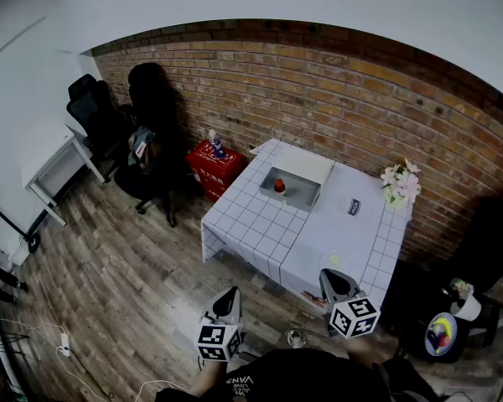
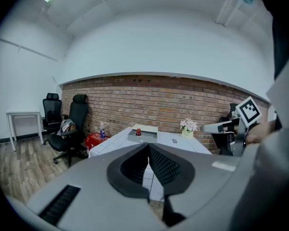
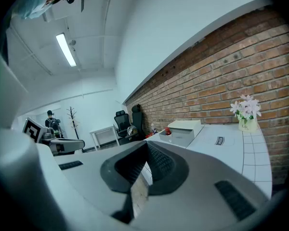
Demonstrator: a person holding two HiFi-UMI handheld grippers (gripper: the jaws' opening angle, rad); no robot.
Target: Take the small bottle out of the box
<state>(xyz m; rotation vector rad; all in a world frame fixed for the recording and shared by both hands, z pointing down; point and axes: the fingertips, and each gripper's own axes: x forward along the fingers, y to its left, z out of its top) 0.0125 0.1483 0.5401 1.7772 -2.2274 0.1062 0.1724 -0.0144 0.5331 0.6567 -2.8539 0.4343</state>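
A grey open-lidded box point(image 1: 295, 193) stands on the far part of the table with the white checked cloth point(image 1: 260, 233). Inside it stands the small red-capped bottle point(image 1: 279, 186), also visible as the bottle point(image 2: 138, 132) in the left gripper view and the bottle point(image 3: 167, 130) in the right gripper view. My left gripper point(image 1: 229, 295) is held over the floor in front of the table, well short of the box, jaws shut and empty. My right gripper point(image 1: 334, 276) hovers at the table's near edge, jaws also shut with nothing between them.
A vase of pale flowers point(image 1: 401, 184) and a small dark card point(image 1: 354, 207) sit on the table's right side. A red crate point(image 1: 215, 167) with a blue bottle stands left of the table, beside black office chairs point(image 1: 155, 124) and a white desk point(image 1: 54, 174). Behind is a brick wall.
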